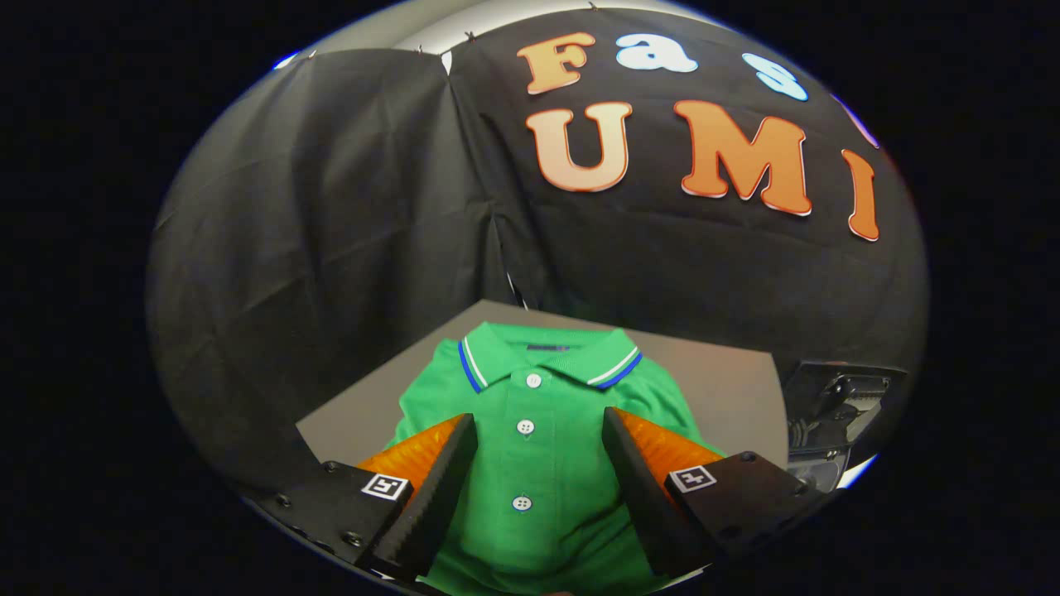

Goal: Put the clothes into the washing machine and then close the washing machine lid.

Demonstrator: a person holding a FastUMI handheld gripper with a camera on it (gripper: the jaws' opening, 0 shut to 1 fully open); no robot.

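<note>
Clothes-wise it's one bright green polo shirt (530, 463) with a blue-and-white striped collar, lying flat and face up on the grey tabletop (729, 389), which backs onto the black cloth wall. Off past the table's far right corner sits some dark metal hardware (836, 406), can't tell what it is. The gripper (538, 426) with black ridged, orange-sided fingers (439, 488) hangs over the shirt, jaws wide apart, gripping nothing. The white-buttoned placket (525, 427) runs right between them, collar just beyond the tips.
</note>
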